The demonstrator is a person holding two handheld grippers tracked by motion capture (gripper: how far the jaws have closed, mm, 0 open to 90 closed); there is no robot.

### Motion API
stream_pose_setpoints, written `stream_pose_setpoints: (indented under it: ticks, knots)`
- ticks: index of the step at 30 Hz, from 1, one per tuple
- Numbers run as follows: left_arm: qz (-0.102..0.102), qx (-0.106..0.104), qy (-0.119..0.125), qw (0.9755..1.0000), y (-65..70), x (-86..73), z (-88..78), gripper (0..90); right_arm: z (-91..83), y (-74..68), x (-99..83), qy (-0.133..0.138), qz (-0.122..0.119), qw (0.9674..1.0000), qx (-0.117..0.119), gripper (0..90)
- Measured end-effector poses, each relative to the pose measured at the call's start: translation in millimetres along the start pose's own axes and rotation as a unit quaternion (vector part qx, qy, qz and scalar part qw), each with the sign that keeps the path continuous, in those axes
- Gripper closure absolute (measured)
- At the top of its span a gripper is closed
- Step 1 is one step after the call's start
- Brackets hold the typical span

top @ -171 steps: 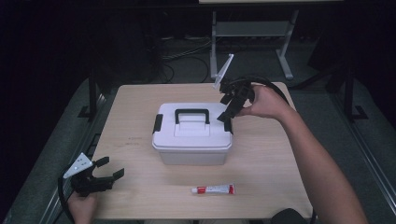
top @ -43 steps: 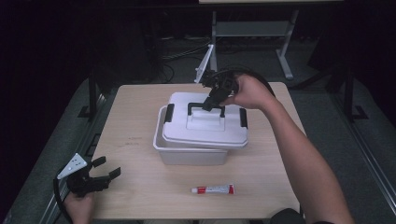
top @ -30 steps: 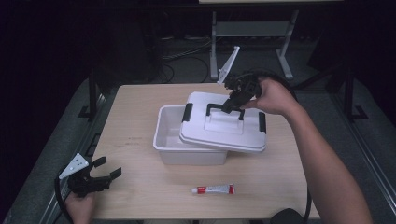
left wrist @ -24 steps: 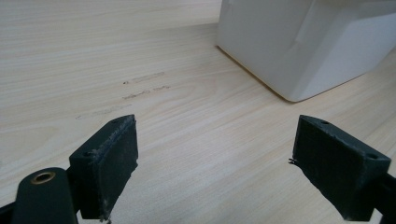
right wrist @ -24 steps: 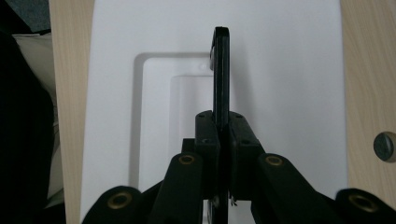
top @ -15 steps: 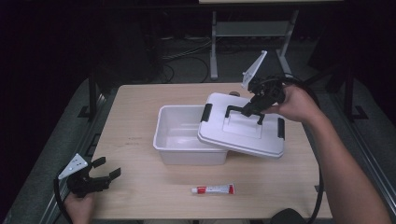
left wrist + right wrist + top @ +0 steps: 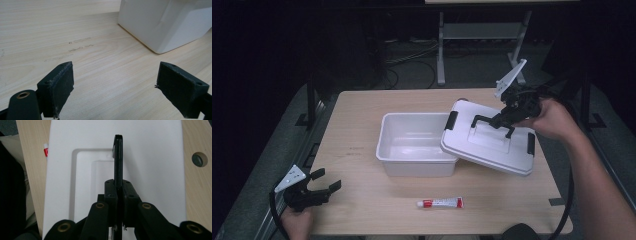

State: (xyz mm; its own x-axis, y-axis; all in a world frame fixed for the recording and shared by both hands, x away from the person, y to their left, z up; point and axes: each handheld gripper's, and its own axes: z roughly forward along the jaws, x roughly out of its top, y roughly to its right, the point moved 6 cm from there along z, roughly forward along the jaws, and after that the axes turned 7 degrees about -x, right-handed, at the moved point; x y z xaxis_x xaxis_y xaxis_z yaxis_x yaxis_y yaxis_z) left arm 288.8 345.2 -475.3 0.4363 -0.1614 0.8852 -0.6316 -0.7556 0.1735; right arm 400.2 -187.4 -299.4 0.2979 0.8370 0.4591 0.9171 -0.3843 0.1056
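The white lid (image 7: 492, 142) hangs from its black handle (image 7: 493, 122), which the right gripper (image 7: 508, 114) has clamped between its jaws; in the right gripper view the two black jaws press flat against either side of the handle bar (image 7: 118, 157), with no gap to be seen between pad and plastic. Gripping the handle in its middle lets the lid hang fairly balanced, though it tilts, its near-left edge lower and overlapping the right rim of the open white storage box (image 7: 417, 167), its right side lifted over bare table (image 7: 362, 125). That slant suggests the lid is being carried off to the right of the box rather than set back on it, probably to free the empty interior. The black latches (image 7: 452, 120) on the lid's short ends hang loose, holding nothing. The right hand (image 7: 549, 117) reaches in from the right edge with the forearm angled up and across, wrist bent so the gripper points leftward and down onto the handle, its grey plate (image 7: 510, 78) sticking up behind. The left gripper (image 7: 323, 187) waits at the near-left corner of the table, low over the wood, jaws spread wide with nothing between them; its own view looks past the pads (image 7: 60, 87) to the box's corner (image 7: 160, 27), well apart from it. A small white tube with a red band (image 7: 440, 202) lies on the table just in front of the box, untouched, likely meant to go inside.
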Motion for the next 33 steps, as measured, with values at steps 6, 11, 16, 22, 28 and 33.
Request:
stream_pose_setpoints:
  ticks: [6, 11, 16, 22, 28, 33]
  knots:
    - [0.004, 0.001, -0.003, 1.0000, 0.9, -0.1, 0.8, 13.4, -5.0, 2.9, -16.4, 0.000, 0.017, 0.9998, -0.006, 84.4]
    - [0.004, 0.000, -0.003, 1.0000, 1.1, -0.1, 0.9, 13.4, -6.8, 4.7, -30.3, -0.002, 0.027, 0.9996, -0.010, 84.4]
    - [0.005, 0.000, -0.004, 1.0000, 1.4, -0.1, 1.7, 13.4, -9.5, 5.3, -42.9, 0.000, 0.041, 0.9991, -0.013, 84.4]
    - [0.005, 0.000, -0.004, 1.0000, 1.3, -0.1, 1.4, 13.4, -10.7, 5.9, -53.7, -0.003, 0.051, 0.9986, -0.015, 84.4]
    - [0.005, -0.001, -0.004, 1.0000, 1.9, -0.2, 2.1, 13.4, -6.6, 6.7, -69.8, -0.007, 0.063, 0.9978, -0.016, 84.4]
    - [0.005, 0.000, -0.004, 1.0000, 1.9, -0.4, 2.6, 13.4, -0.6, 6.3, -78.7, -0.007, 0.069, 0.9975, -0.017, 84.4]
